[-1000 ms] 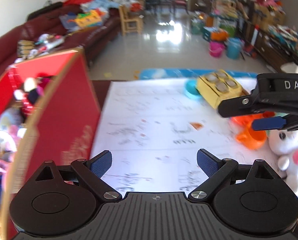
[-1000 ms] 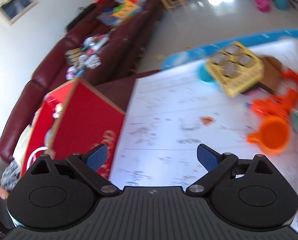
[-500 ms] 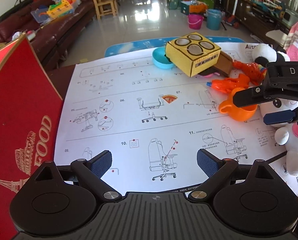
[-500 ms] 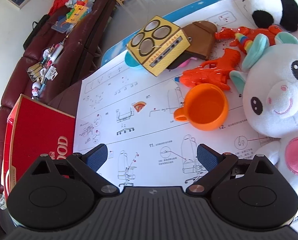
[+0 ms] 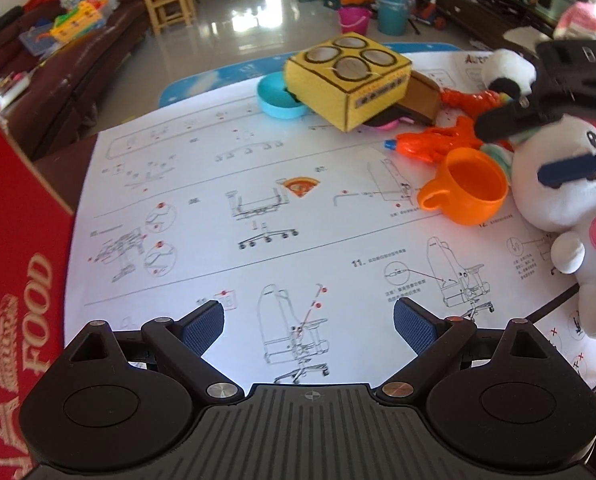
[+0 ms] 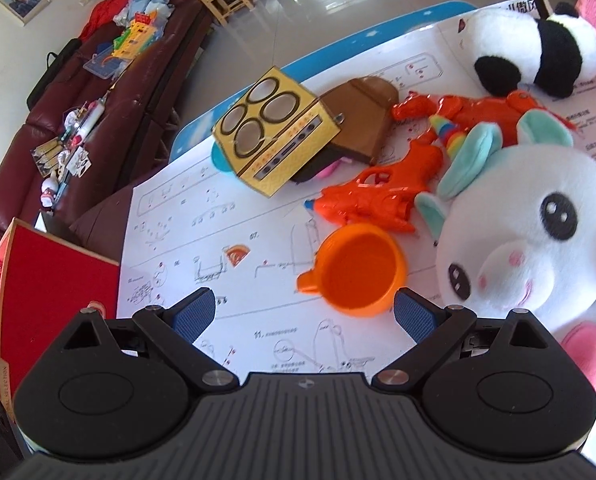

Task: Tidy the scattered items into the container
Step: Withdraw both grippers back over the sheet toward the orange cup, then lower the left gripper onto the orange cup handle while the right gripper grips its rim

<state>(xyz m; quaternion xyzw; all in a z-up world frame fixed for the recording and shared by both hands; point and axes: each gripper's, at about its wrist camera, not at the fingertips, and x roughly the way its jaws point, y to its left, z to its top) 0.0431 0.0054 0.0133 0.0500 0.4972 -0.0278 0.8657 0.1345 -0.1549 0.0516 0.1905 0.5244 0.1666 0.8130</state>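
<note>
A red cardboard box (image 5: 14, 264) marked FOOD stands at the left of the table; the right wrist view shows the box (image 6: 54, 280) at its far left. Toys lie scattered on a white instruction sheet (image 5: 226, 184): an orange cup (image 6: 358, 268), an orange toy gun (image 6: 378, 196), a yellow cardboard stove (image 6: 276, 136), a white unicorn plush (image 6: 534, 232) and a panda plush (image 6: 538, 52). My right gripper (image 6: 304, 316) hangs open just above and in front of the orange cup. My left gripper (image 5: 308, 322) stays open over bare paper, holding nothing.
A light blue bowl (image 5: 278, 98) and a brown cardboard piece (image 6: 362, 120) lie by the stove. A red dinosaur toy (image 6: 478, 110) sits behind the unicorn. A dark red sofa (image 6: 98, 92) with clutter runs along the left, beyond the table.
Both grippers swung right, away from the red box toward the toys. The right gripper has come down closer over the orange cup. Both stayed open.
</note>
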